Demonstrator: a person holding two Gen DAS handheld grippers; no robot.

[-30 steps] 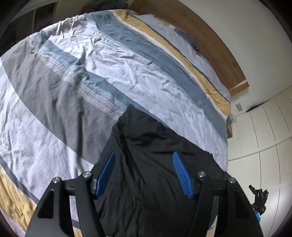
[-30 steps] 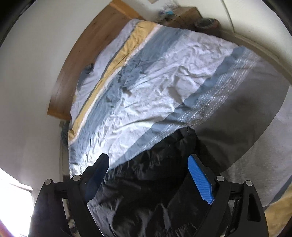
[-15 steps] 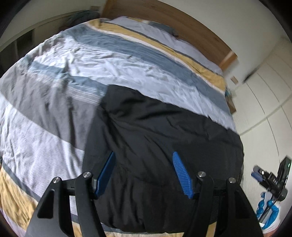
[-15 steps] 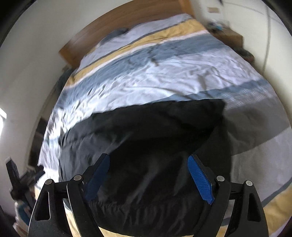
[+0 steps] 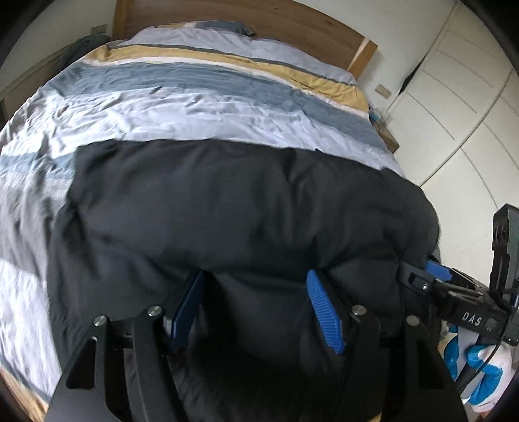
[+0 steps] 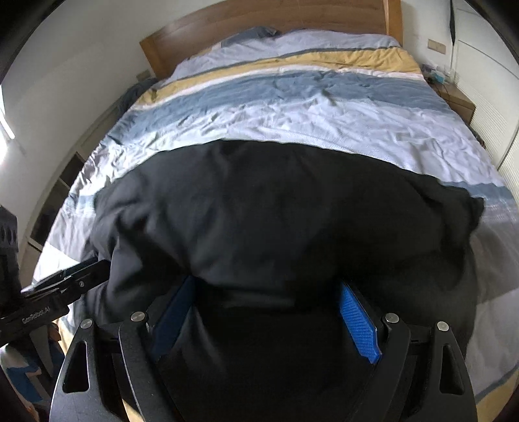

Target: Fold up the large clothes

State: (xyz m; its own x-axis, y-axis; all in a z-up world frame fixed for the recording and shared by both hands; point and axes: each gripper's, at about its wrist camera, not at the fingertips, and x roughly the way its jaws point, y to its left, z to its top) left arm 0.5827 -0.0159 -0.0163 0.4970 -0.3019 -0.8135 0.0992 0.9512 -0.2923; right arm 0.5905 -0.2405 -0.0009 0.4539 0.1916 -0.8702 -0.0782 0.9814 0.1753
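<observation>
A large black padded garment (image 5: pixel 243 201) lies spread across the near half of a striped bed, its far edge straight across the duvet. Its near edge rises into both grippers. Thick black fabric fills the wide gap of my left gripper (image 5: pixel 256 276) and drapes over the blue fingertips. My right gripper (image 6: pixel 267 282) holds the same edge of the garment (image 6: pixel 275 211) in the same way, further right. Each gripper shows at the edge of the other's view: the right gripper (image 5: pixel 434 276) and the left gripper (image 6: pixel 74 276).
The duvet (image 5: pixel 194 107) has blue, white, yellow and grey stripes, under a wooden headboard (image 5: pixel 259 16). White wardrobe doors (image 5: pixel 454 97) stand on the right, a wooden nightstand (image 6: pixel 457 100) beside the bed. A blue-and-white gloved hand (image 5: pixel 480 366) holds the right gripper.
Both grippers have rolled and swung toward the foot of the bed. The garment has gone from a narrow bunched strip to a wide sheet spread over the duvet.
</observation>
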